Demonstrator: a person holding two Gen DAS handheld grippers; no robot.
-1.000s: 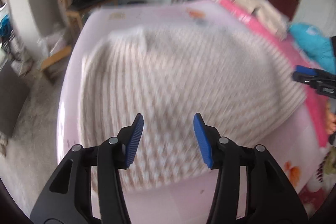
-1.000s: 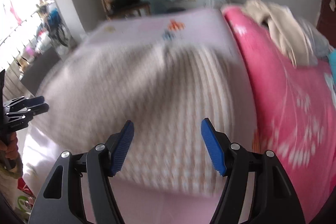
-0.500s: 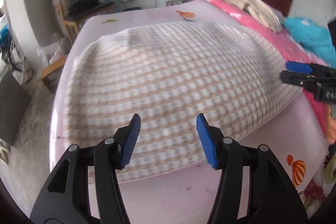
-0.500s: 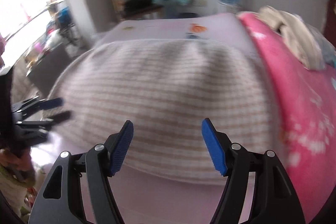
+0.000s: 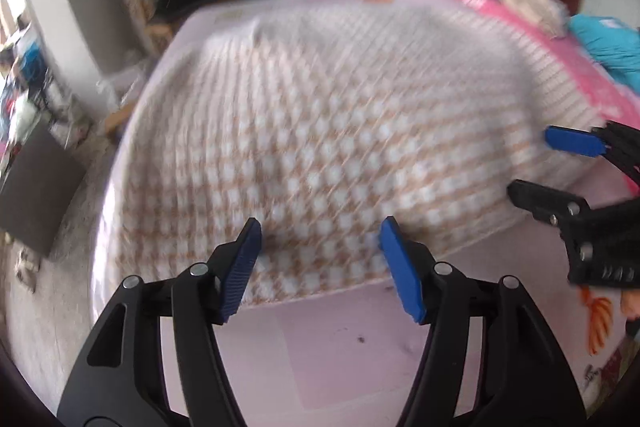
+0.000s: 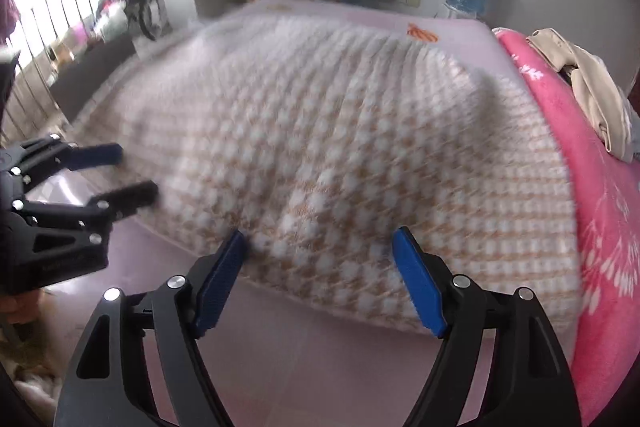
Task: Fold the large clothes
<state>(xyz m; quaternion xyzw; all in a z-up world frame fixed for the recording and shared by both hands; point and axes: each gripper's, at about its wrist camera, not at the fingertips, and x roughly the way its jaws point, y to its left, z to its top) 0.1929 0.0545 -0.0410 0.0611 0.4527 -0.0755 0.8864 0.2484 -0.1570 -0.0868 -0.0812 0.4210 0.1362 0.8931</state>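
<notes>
Though motion blurs the checked blanket (image 5: 320, 131), both grippers' fingers (image 5: 240, 267) spreading, empty, near hem hidden.

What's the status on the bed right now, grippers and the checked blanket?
Left gripper and right gripper opening, nothing held. Beige-and-white checked blanket spread on pink sheet, near edge at fingertips. Nothing in the way.

1. The left wrist view looks steeply down along its fingers, close above the checked blanket (image 5: 320, 131).
2. The right wrist view does likewise.
3. Both views share the blanket and the bed (image 6: 280, 367).
</notes>
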